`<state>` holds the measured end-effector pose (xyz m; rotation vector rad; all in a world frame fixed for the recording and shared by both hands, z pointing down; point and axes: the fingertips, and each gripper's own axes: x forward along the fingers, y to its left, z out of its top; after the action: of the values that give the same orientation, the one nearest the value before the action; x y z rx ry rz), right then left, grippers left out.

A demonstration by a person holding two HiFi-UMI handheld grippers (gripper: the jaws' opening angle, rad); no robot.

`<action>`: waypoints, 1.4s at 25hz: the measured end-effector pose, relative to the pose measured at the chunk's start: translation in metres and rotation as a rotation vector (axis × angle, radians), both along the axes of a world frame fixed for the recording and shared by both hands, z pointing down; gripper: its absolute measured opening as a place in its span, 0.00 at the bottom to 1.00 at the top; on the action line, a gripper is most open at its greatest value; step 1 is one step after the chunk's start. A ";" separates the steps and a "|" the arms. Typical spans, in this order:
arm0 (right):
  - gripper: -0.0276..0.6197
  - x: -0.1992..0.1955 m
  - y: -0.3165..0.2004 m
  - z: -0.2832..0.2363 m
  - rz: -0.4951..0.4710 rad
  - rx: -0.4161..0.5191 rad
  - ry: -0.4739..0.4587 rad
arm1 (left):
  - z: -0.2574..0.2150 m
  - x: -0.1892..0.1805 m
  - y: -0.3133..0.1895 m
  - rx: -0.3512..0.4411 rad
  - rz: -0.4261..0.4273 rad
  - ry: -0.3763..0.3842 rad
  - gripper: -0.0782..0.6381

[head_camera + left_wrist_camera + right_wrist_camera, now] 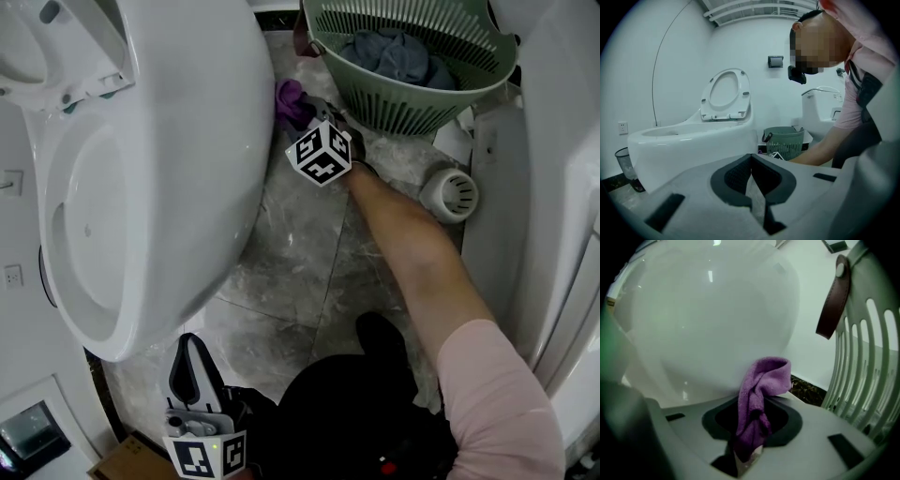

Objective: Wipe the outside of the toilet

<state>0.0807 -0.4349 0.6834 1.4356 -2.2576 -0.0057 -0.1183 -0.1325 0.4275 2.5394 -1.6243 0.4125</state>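
Right gripper (pixel 749 446) pinching a purple cloth (pixel 761 385) beside the toilet (pixel 712 310).
The cloth's free end stands up ahead of the jaws, near the bowl's outer wall, with a basket (pixel 867 357) to their right. Left gripper (pixel 752 185) pressed together, empty.

light: bright, even | glare on toilet (pixel 708 310) | fisheye edges dark, soft

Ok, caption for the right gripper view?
Right gripper shut on a purple cloth, close to the white toilet.
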 end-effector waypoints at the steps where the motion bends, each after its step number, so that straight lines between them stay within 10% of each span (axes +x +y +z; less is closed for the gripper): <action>1: 0.21 -0.002 0.000 0.000 -0.006 0.001 0.000 | 0.000 0.000 0.000 0.000 0.004 -0.003 0.12; 35: 0.20 -0.043 0.065 -0.010 -0.111 0.004 0.009 | -0.011 -0.009 0.021 0.042 -0.003 0.024 0.12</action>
<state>0.0379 -0.3694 0.6736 1.3075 -2.3283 -0.0516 -0.1277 -0.1112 0.4161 2.5612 -1.6452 0.3501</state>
